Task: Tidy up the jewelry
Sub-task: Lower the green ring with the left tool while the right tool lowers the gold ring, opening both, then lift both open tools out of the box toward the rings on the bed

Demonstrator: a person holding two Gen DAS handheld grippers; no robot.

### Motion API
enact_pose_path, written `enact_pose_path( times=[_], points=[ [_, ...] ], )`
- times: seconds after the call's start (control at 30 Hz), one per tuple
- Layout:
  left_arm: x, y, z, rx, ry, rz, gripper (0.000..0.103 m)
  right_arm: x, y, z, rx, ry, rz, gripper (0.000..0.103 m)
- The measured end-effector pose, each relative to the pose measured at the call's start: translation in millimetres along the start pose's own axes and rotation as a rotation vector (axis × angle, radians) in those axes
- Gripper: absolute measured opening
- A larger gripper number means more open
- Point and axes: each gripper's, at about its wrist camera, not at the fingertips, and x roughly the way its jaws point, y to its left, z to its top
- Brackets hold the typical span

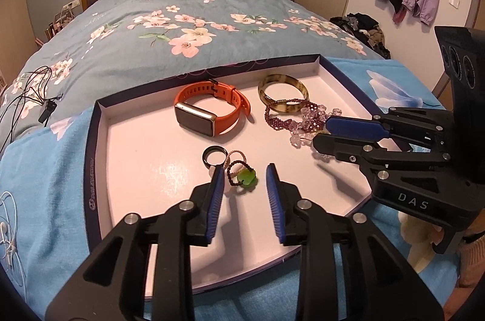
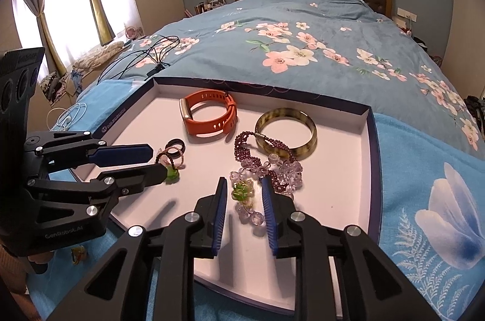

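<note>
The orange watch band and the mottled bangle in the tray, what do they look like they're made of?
Orange watch band: likely matte silicone or rubber, judging by its punched strap holes. Mottled bangle: glossy and streaked brown-yellow, perhaps horn, resin or stone; unclear which.

"DAS" in pale letters on right tool [image 1: 321, 133] body (at 3 o'clock); "GenRobot.AI" on left tool [image 2: 156, 160] body at 8 o'clock.

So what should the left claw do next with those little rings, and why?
Probably ease the left gripper forward and close on the beaded ring with the green stone. Its jaws are open with that ring just past the tips, tangled among the black ring and pink ring in the tray.
</note>
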Motion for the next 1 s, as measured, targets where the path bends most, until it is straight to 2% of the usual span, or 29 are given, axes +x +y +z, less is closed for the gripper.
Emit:
enact_pose_path(
  times=[0.1,0.2,0.33,0.7,0.77,0.87,1.0],
  points=[
    [-5.5,1.5,-0.1,-0.011,-0.017,0.015,0.039,-4.6,-0.9,-0.4,0.006,-0.012,0.0,0.022],
    [-14.5,3.0,-0.7,-0.011,-0.037,0.02,0.045,-10.4,-1.8,-1.3,0.01,-0.024,0.001,0.027],
    [-29.7,5.6,-3.1,-0.016,-0.066,0.022,0.051,-19.6,-2.5,-4.0,0.018,-0.038,0.013,0.027],
    [-85.0,20.7,-30.5,-0.046,-0.138,0.026,0.054,-59.0,8.7,-21.9,-0.013,-0.083,0.057,0.032],
    [-91.8,20.9,-38.2,-0.041,-0.14,0.03,0.054,-64.9,10.0,-26.9,-0.016,-0.084,0.061,0.033],
    [-97.2,17.4,-49.0,-0.026,-0.133,0.036,0.055,-71.3,12.6,-37.0,-0.024,-0.077,0.067,0.042],
    [-101.0,11.3,-70.3,0.006,-0.108,0.035,0.058,-69.7,16.8,-54.5,-0.032,-0.03,0.081,0.043]
  ],
)
